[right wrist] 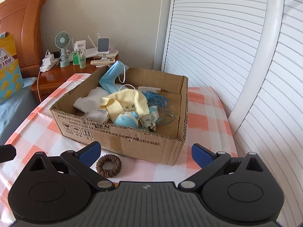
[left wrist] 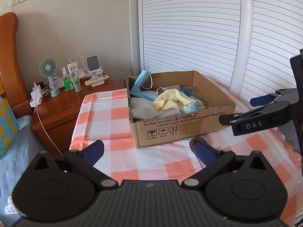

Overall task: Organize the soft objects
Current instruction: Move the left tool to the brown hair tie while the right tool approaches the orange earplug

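Observation:
An open cardboard box (left wrist: 189, 128) (right wrist: 132, 143) stands on the pink-and-white checked tablecloth (left wrist: 117, 117) (right wrist: 37, 132). It holds a blue face mask (left wrist: 140, 85) (right wrist: 110, 79), a yellow cloth (left wrist: 172, 100) (right wrist: 123, 102), white cloths (right wrist: 90, 98), a pale blue soft toy (left wrist: 189, 108) (right wrist: 126, 120) and blue netting (right wrist: 157, 98). A brown braided hair ring (right wrist: 108, 165) (left wrist: 193, 141) lies on the cloth in front of the box. My left gripper (left wrist: 149, 151) is open and empty. My right gripper (right wrist: 145, 153) (left wrist: 240, 111) is open and empty, above the ring's right side.
A wooden nightstand (left wrist: 62, 106) (right wrist: 56, 75) at the left back carries a small fan (left wrist: 48, 70), bottles, chargers and a remote. A bed with a wooden headboard (right wrist: 22, 19) lies left. White louvred doors (left wrist: 189, 28) stand behind and right.

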Action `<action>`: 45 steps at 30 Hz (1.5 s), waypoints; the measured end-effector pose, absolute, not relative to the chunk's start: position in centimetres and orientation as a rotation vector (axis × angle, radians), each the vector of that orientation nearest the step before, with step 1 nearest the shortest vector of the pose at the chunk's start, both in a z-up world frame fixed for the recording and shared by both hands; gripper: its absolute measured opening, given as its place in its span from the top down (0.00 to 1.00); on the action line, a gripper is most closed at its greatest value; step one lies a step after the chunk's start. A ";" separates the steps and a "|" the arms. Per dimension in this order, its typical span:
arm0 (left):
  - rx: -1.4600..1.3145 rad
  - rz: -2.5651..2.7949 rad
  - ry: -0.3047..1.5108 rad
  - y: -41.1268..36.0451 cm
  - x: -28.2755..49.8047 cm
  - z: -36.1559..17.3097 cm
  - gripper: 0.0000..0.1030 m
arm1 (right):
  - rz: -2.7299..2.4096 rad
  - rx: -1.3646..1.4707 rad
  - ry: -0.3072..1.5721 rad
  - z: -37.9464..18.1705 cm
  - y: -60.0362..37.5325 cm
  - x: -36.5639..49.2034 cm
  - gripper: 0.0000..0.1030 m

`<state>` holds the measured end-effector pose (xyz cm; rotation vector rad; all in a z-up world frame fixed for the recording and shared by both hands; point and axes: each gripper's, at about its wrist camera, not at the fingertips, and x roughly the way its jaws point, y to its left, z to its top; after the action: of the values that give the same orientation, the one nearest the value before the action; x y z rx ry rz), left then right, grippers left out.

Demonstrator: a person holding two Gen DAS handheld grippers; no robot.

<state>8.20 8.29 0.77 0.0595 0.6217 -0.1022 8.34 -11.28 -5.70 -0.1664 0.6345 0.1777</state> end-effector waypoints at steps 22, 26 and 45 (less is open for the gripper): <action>0.043 -0.122 0.716 7.6 9.8 -1.4 0.01 | 0.246 -0.167 0.827 -13.8 -10.7 7.6 0.00; 0.041 -0.131 0.738 7.4 10.5 -2.1 0.01 | 0.258 -0.173 0.823 -14.3 -10.5 7.7 0.00; 0.012 -0.170 0.816 7.3 12.9 -4.8 0.01 | 0.291 -0.179 0.772 -14.6 -9.9 8.8 0.00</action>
<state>12.90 7.31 -4.82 0.0125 0.8164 -0.1695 8.81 -9.86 -14.57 -0.1787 0.7715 0.2913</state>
